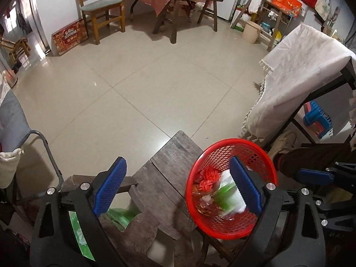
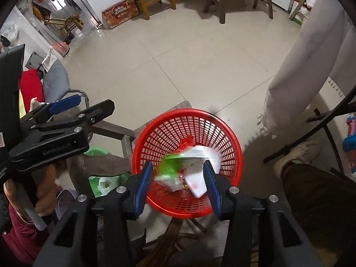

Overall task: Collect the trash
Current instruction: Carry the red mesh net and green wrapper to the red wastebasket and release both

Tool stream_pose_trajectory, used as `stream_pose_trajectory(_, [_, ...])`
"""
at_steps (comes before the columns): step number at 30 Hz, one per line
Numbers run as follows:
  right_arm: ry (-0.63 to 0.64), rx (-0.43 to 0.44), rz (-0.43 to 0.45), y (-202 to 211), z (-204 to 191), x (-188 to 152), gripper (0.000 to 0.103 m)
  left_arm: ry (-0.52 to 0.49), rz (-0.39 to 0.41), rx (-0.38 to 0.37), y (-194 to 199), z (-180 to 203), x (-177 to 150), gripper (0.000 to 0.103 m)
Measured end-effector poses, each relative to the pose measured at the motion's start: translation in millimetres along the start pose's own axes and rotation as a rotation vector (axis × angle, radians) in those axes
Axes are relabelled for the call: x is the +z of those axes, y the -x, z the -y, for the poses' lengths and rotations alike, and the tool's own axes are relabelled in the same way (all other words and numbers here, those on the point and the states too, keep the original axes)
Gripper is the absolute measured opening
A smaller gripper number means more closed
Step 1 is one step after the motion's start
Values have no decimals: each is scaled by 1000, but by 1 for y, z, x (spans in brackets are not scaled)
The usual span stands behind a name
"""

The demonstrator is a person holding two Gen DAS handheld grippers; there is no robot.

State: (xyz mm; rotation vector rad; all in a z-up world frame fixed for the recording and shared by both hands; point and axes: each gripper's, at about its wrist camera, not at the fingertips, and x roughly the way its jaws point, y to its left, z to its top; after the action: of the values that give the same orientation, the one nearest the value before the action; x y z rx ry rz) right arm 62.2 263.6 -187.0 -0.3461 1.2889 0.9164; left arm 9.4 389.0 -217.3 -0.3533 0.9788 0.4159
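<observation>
The red basket sits on an old wooden stool, and it already holds a fair heap: a red mesh scrap, some clear wrappers, and a green-and-white packet that shows blurred between the tips of the right gripper. That gripper hangs right over the basket with its jaws partly apart. The blue pads do not seem to press on the packet, so I judge it is being let go into the basket rather than held, though the blur keeps me from being sure.

The left gripper stands wide, with nothing between its fingers, above the stool just beside the basket. In the right wrist view a hand grips its handle off to the side.

So most of the collecting looks done, as far as I can see. What seems left is lower down. A green plastic bag lies below the stool's edge on the left, and another green-and-white wrapper sits beside it under the seat. Whether those count as trash to gather, I cannot say for certain, but they are the likeliest next pieces. The tiled floor shows nothing else loose nearby.
</observation>
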Motion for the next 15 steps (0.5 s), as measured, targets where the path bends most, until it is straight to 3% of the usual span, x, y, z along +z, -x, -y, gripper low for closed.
stream_pose_trajectory(15, [31, -30, 179, 82, -4, -25, 47, -45, 79, -25, 41, 22, 7, 90])
